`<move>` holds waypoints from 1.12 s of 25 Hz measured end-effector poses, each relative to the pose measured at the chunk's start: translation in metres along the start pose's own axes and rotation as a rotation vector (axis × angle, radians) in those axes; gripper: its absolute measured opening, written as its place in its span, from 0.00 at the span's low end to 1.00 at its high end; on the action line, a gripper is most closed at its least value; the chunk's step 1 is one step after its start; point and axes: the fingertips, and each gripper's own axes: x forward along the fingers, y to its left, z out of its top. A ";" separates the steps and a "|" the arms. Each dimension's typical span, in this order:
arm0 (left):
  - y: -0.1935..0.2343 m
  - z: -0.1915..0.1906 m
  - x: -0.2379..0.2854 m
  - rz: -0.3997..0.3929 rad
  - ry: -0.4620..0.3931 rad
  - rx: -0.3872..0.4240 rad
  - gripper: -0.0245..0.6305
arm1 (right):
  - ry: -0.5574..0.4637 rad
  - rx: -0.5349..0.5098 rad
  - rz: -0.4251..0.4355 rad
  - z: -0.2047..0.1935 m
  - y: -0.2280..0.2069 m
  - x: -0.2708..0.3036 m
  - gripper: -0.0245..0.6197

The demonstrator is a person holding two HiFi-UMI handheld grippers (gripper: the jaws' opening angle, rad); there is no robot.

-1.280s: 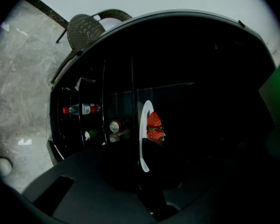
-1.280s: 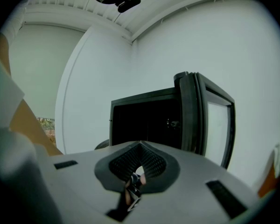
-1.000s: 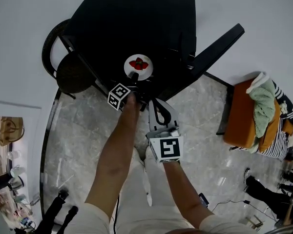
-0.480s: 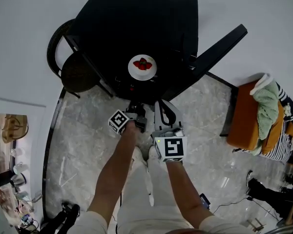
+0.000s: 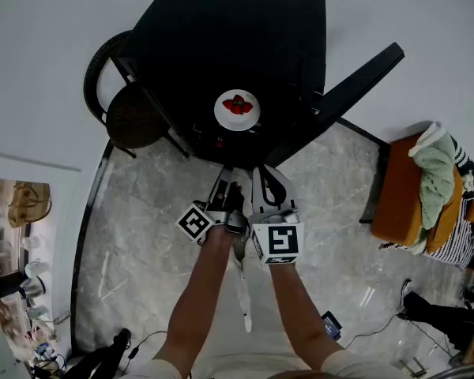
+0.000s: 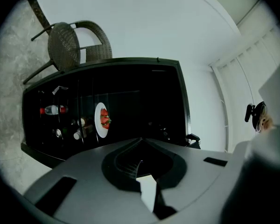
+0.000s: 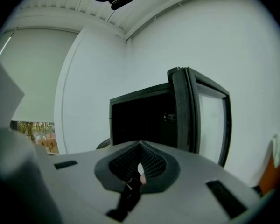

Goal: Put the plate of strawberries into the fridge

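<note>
A white plate [image 5: 237, 110] of red strawberries [image 5: 238, 103] rests on a shelf inside the open black fridge [image 5: 237, 38]; the left gripper view shows the same plate [image 6: 99, 120] beside bottles. My left gripper [image 5: 223, 181] hangs over the marble floor, well short of the fridge, shut and empty; its jaws meet at the tip [image 6: 141, 139]. Next to it my right gripper [image 5: 262, 181] is also shut with nothing in it, and its jaws [image 7: 140, 144] point at the dark fridge opening [image 7: 140, 120].
The fridge door [image 5: 344, 85] swings out to the right. A wicker chair [image 5: 120, 110] stands left of the fridge. An orange stool [image 5: 403, 192] piled with cloths is at the right. Bottles [image 6: 53, 110] lie on the fridge's lower shelves.
My left gripper has drawn back from the plate toward my body and its jaws have shut. The plate stays on the fridge shelf. The right gripper has barely moved.
</note>
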 end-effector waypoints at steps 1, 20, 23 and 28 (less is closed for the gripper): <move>-0.006 0.000 -0.003 -0.001 -0.006 -0.003 0.04 | -0.001 0.000 0.001 0.002 0.000 -0.001 0.05; -0.131 0.007 -0.067 0.026 -0.015 0.091 0.04 | 0.027 0.102 0.035 0.063 0.042 -0.061 0.05; -0.164 0.007 -0.074 0.000 -0.023 0.103 0.04 | 0.015 0.086 0.068 0.089 0.053 -0.074 0.05; -0.206 0.001 -0.082 0.000 -0.024 0.096 0.04 | -0.012 0.068 0.102 0.129 0.061 -0.088 0.05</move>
